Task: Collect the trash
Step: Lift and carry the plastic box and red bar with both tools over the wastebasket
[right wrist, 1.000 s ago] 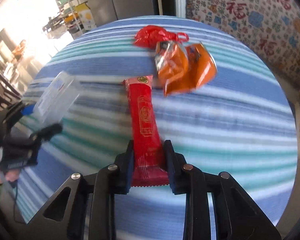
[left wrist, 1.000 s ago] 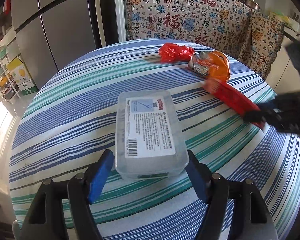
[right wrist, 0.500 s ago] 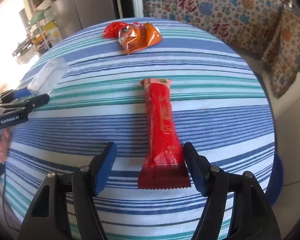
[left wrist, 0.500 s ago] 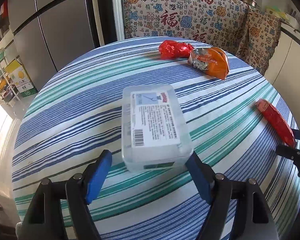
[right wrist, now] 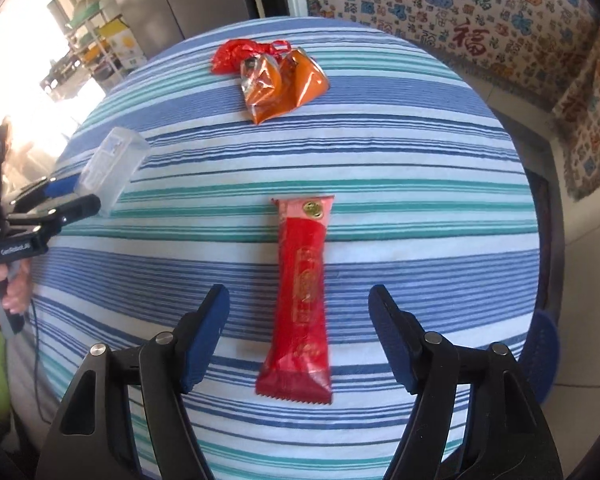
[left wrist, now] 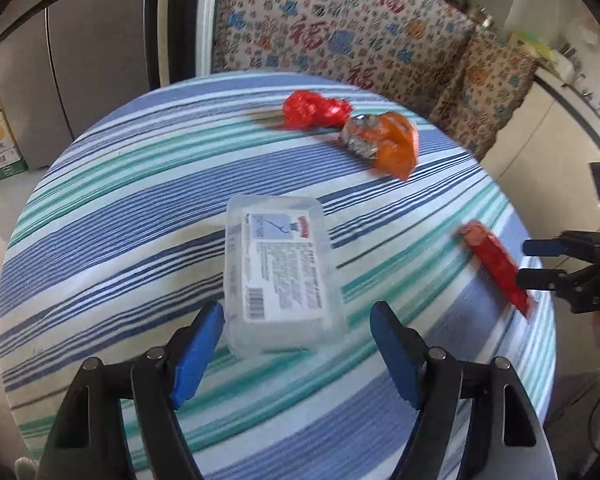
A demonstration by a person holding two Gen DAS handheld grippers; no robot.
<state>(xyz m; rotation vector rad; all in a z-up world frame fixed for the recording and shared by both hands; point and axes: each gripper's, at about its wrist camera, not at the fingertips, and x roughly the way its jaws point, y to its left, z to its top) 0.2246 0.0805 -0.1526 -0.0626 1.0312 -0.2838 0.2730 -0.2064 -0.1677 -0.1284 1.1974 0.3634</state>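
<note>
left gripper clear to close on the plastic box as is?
Probably yes. The left gripper is open, its blue pads flanking the near end of the clear plastic box, with nothing between them on the striped table.

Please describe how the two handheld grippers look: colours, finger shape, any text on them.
Both the left gripper and the right gripper have black frames with silver pivot bolts and blue pads on tapered fingers. The left body bears white lettering, too blurred to read surely.
</note>
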